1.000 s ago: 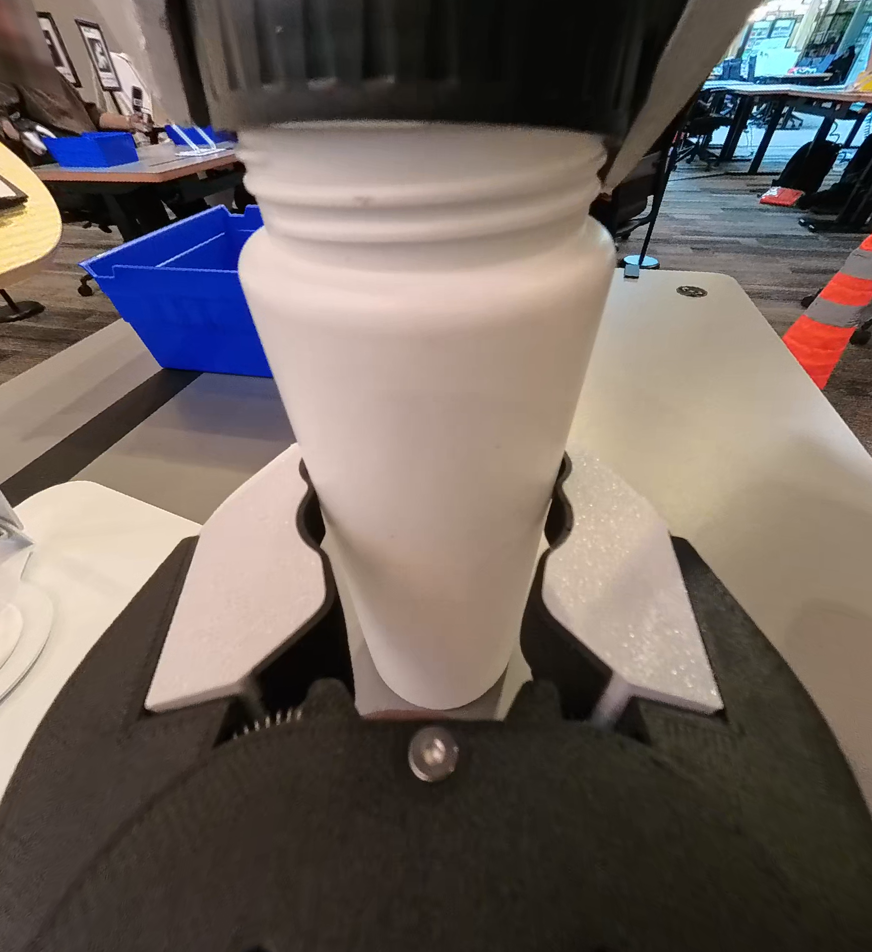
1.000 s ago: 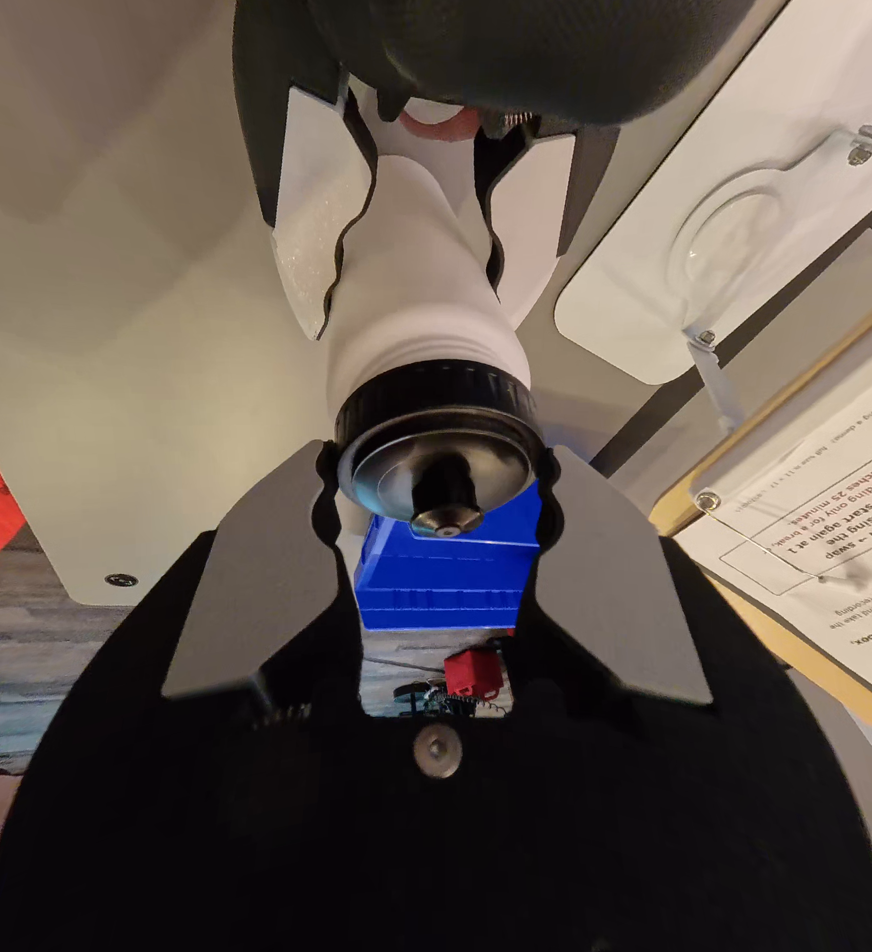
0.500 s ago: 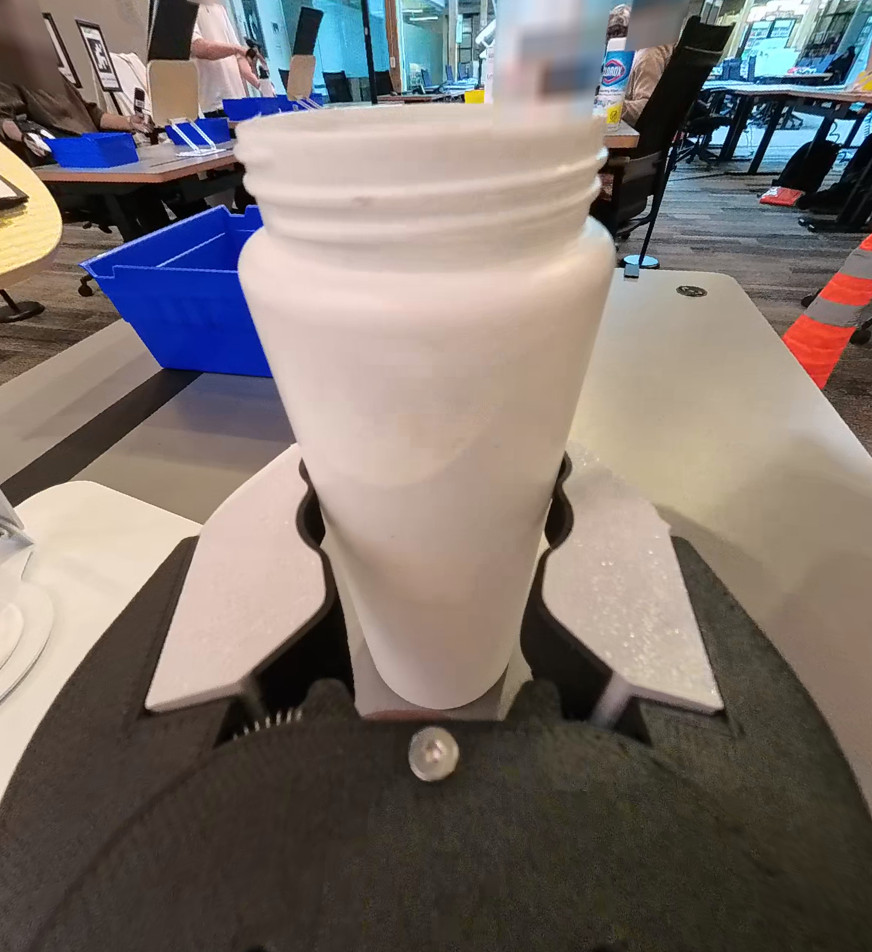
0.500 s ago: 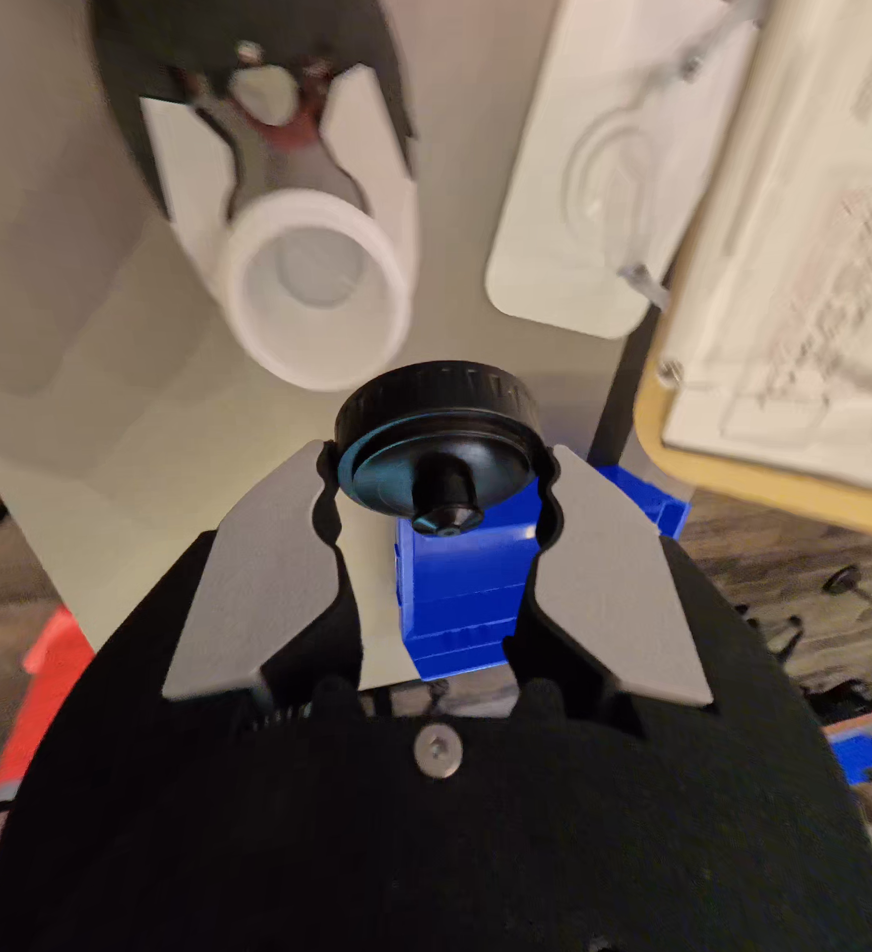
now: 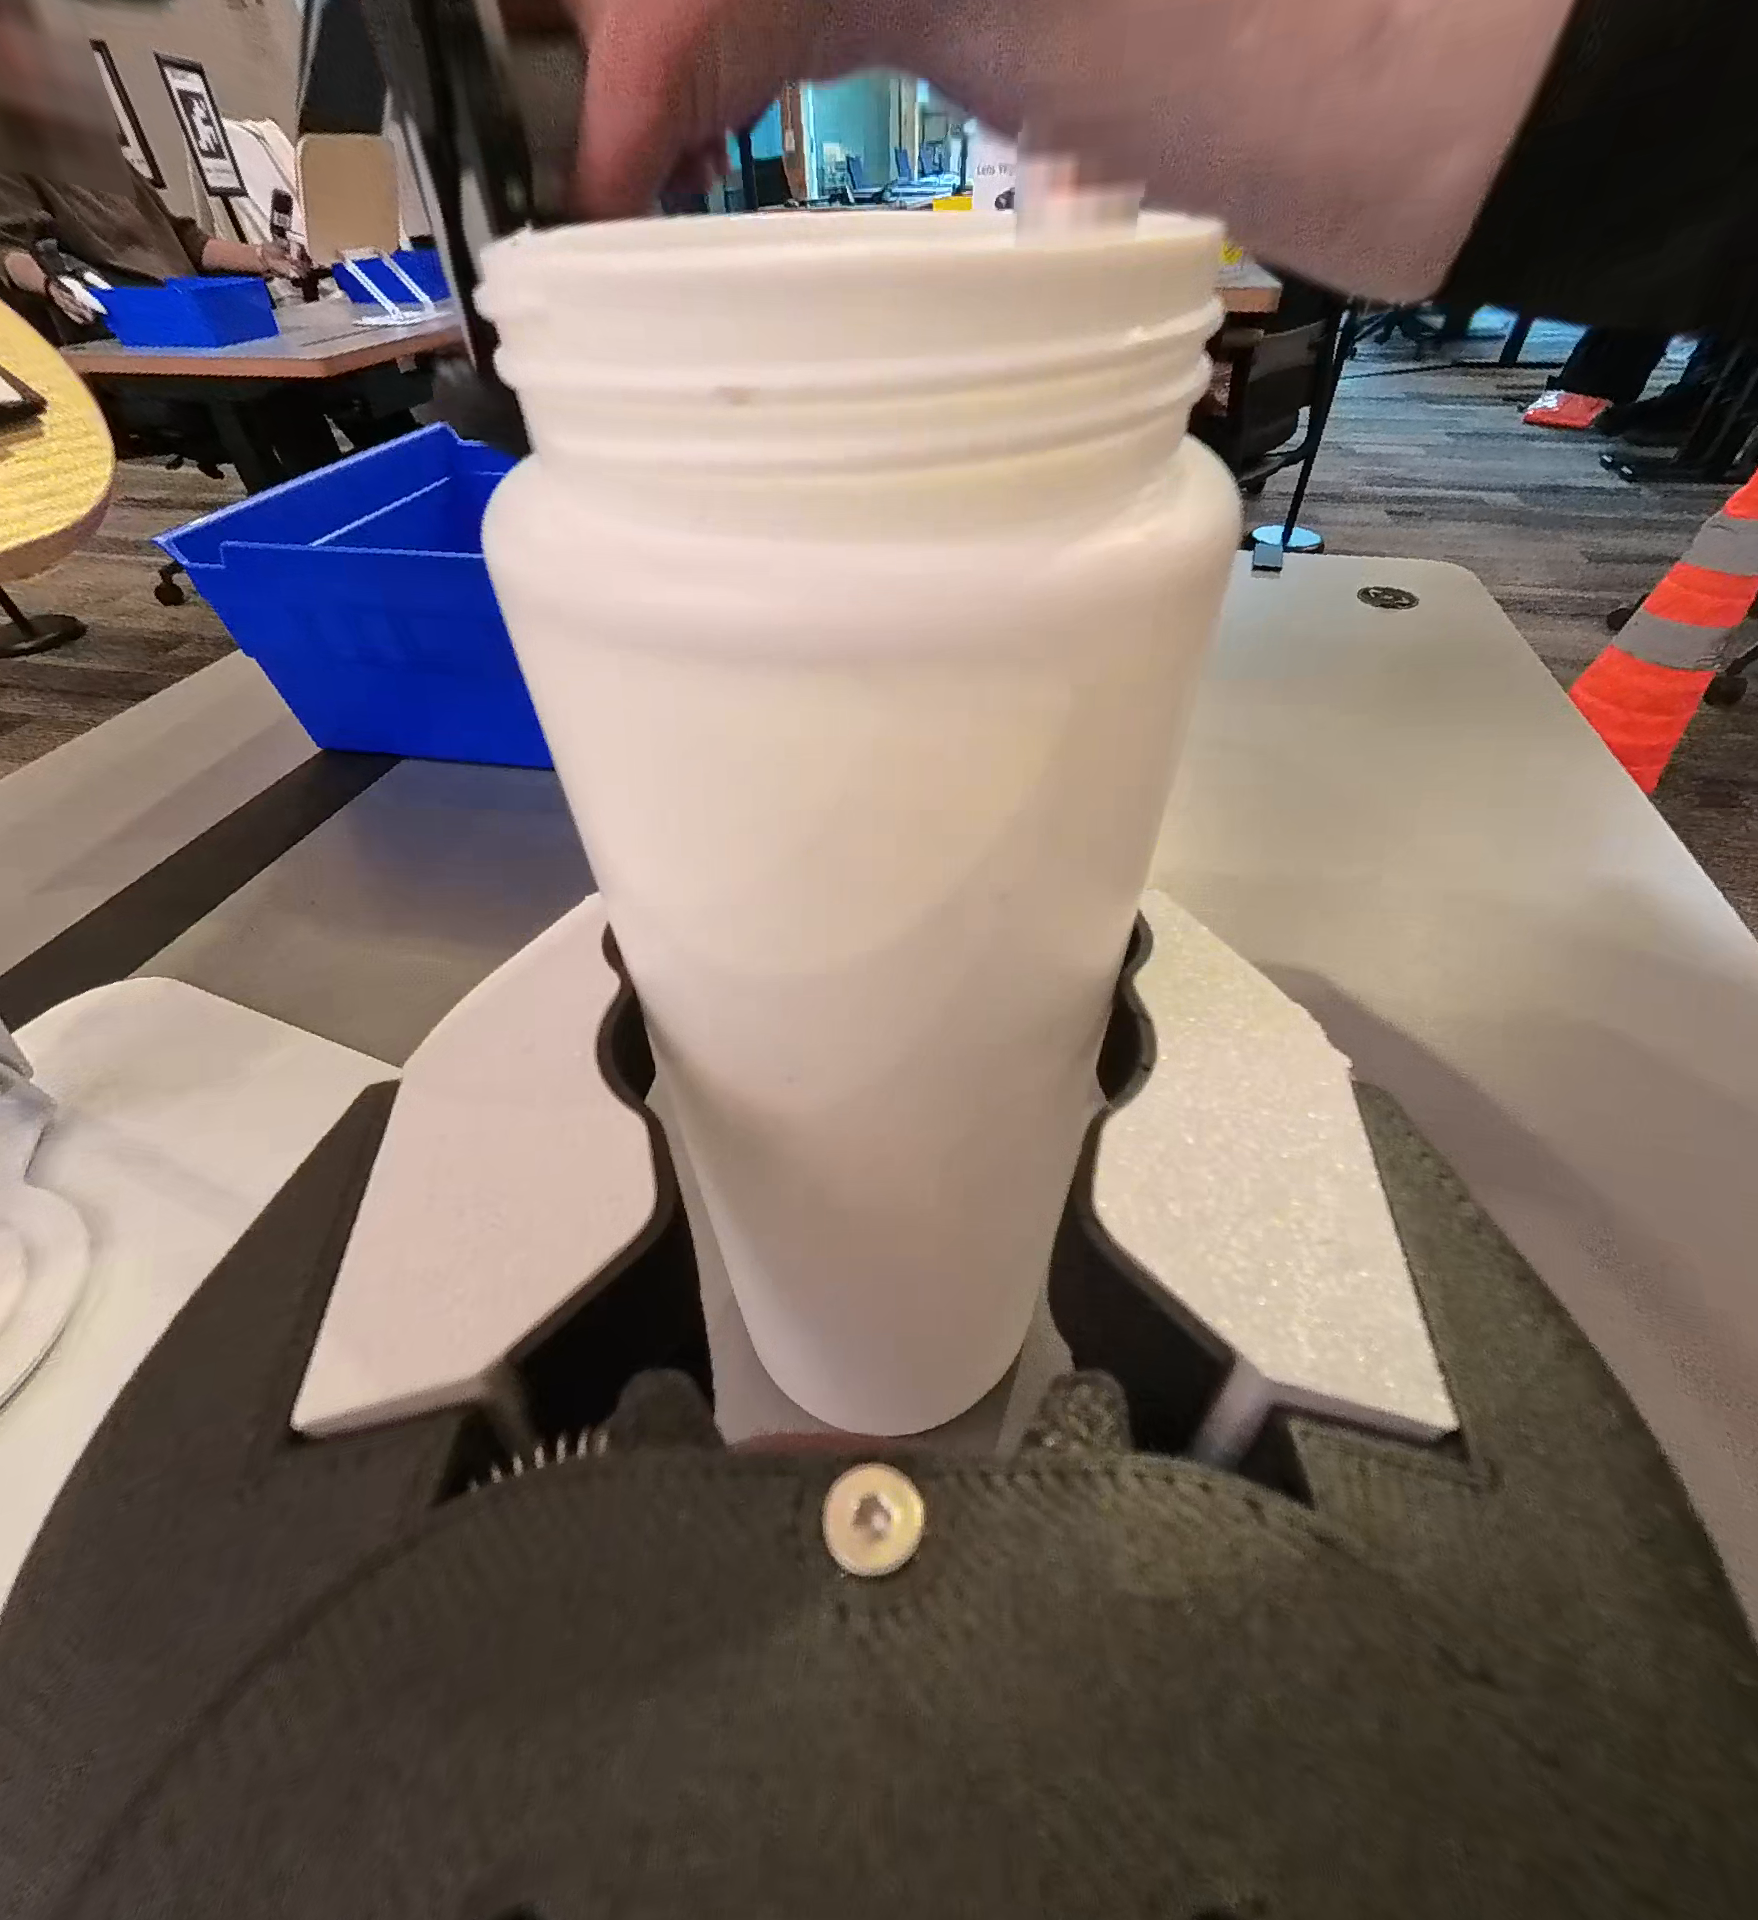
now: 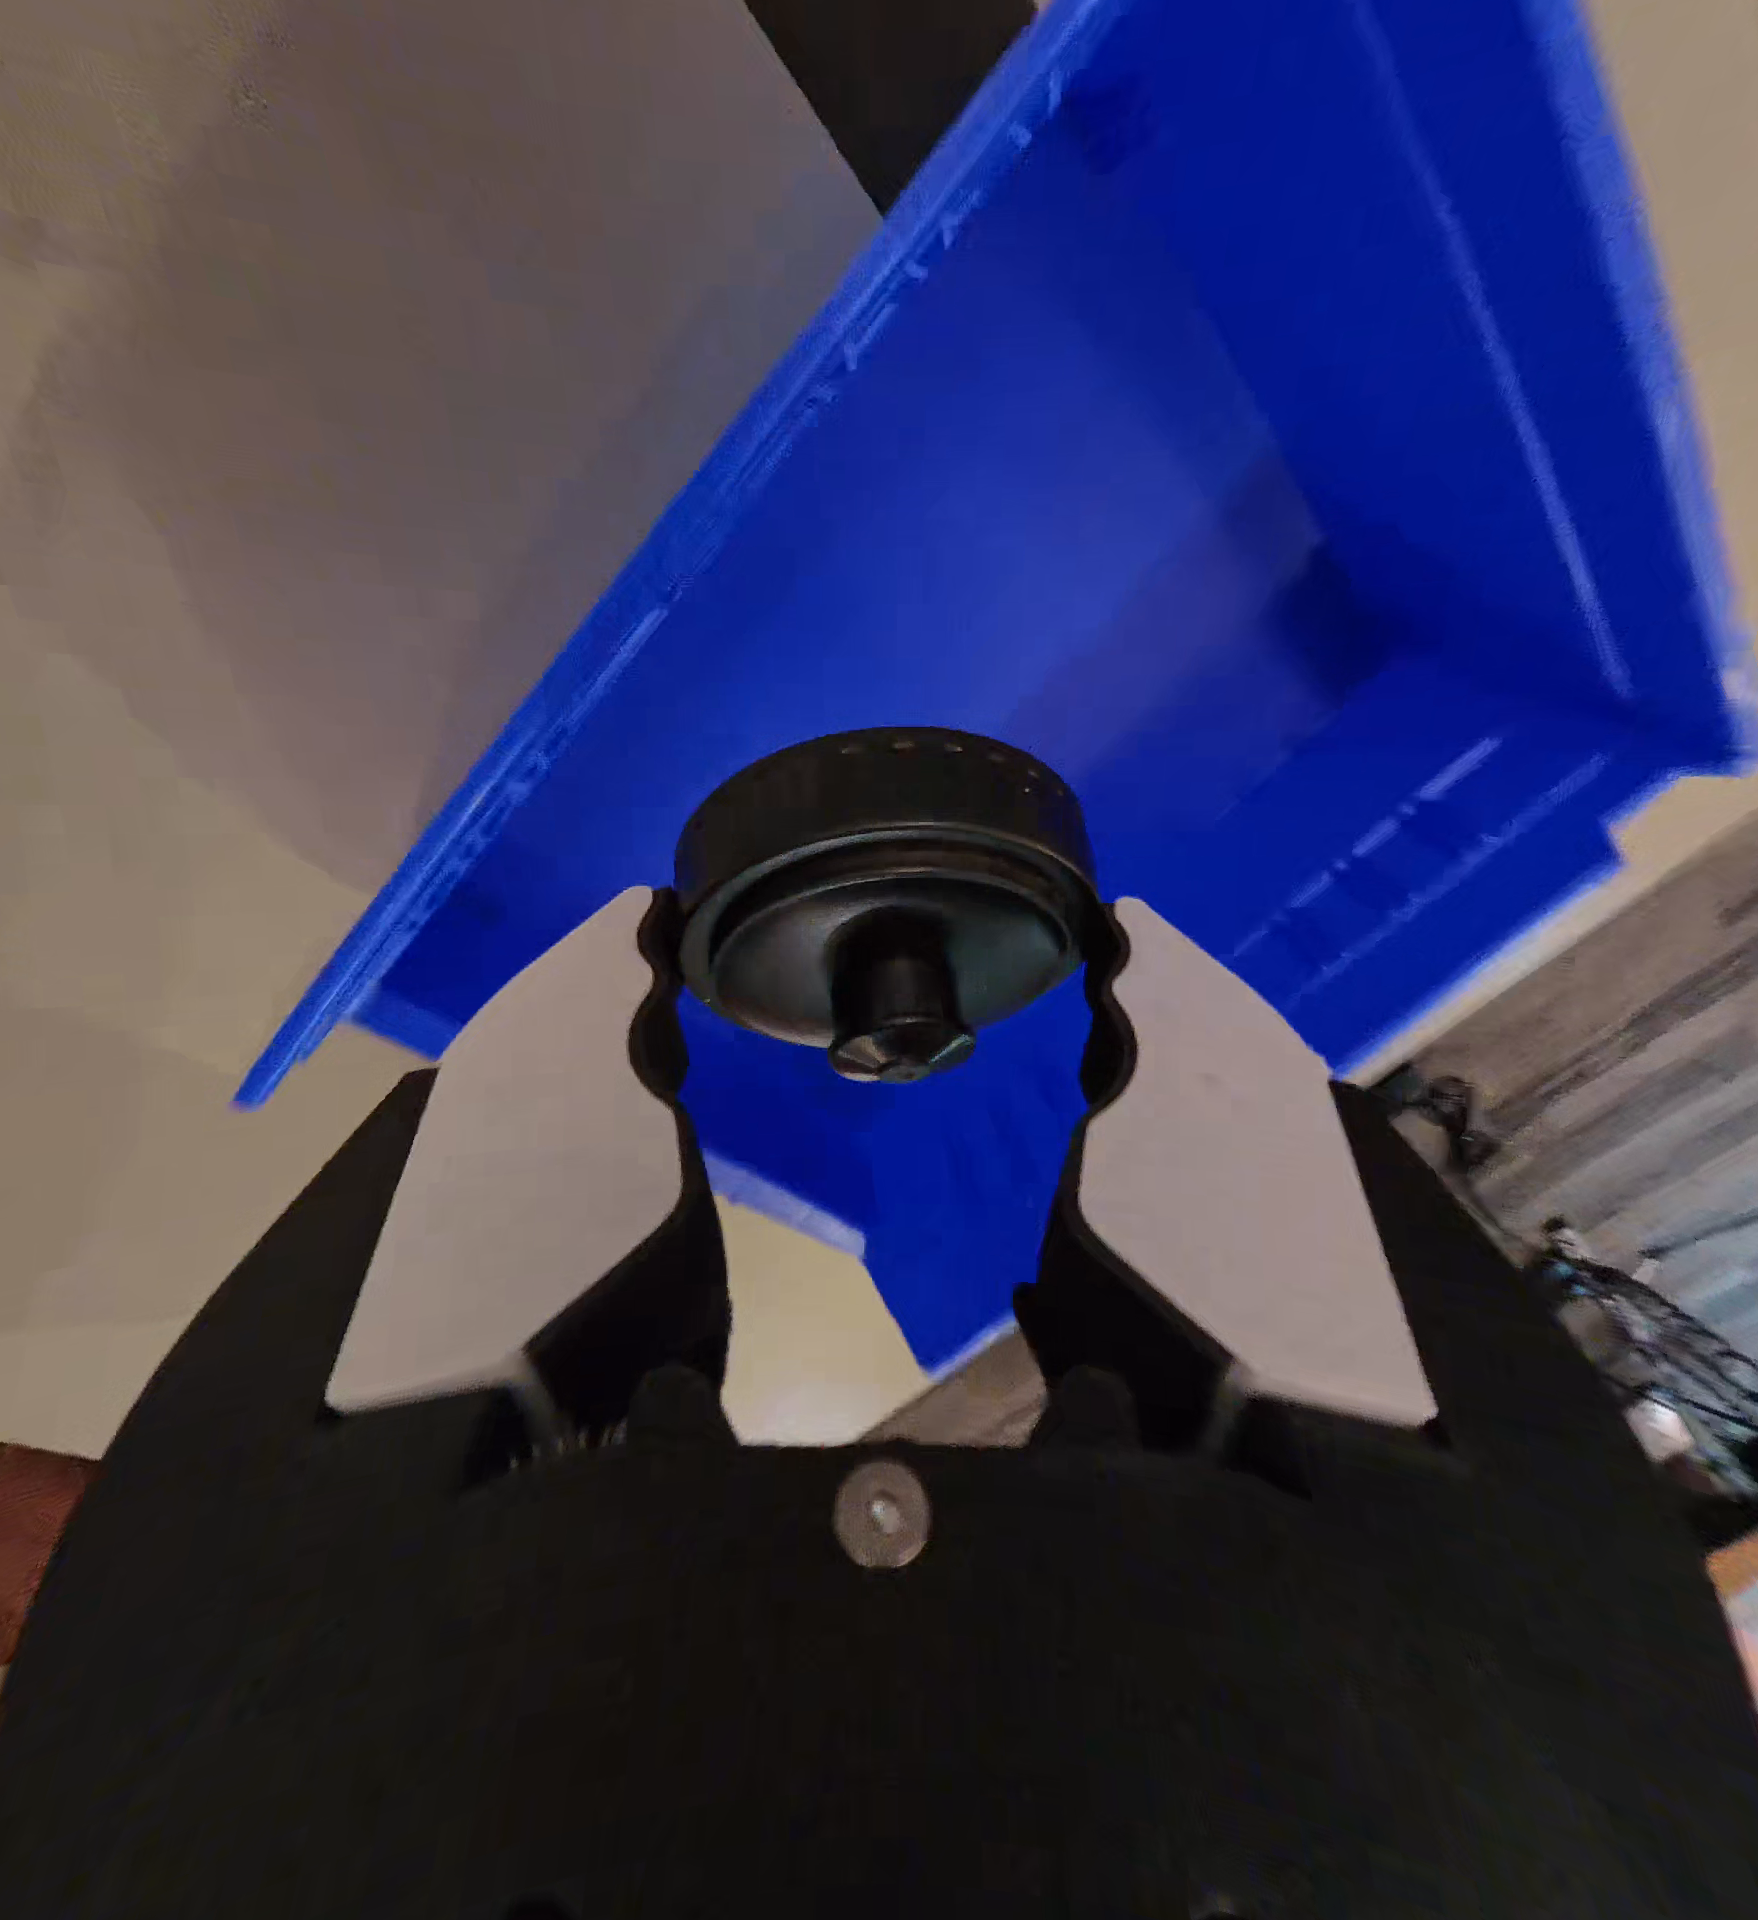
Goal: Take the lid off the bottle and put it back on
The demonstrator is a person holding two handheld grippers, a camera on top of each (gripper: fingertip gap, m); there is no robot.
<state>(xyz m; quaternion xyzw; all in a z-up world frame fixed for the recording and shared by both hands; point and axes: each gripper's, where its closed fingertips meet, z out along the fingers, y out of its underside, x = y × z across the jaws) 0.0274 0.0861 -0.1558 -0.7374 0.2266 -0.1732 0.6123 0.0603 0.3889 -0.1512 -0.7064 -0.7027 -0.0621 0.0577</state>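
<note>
Over the pale grey tabletop (image 5: 1426, 831), the left gripper (image 5: 875, 1049) is clamped round the lower body of the tall white plastic bottle (image 5: 854, 790), which stands upright with its threaded mouth bare. Away from it, the right gripper (image 6: 880, 997) is clamped on the ribbed black round lid (image 6: 880, 862), hanging above the open blue plastic bin (image 6: 1218, 468). So the removal half looks done and the refit not yet begun. Next, I'd say, the lid must be swung over the mouth, set level on the threads, then twisted while the left grip holds firm.
</note>
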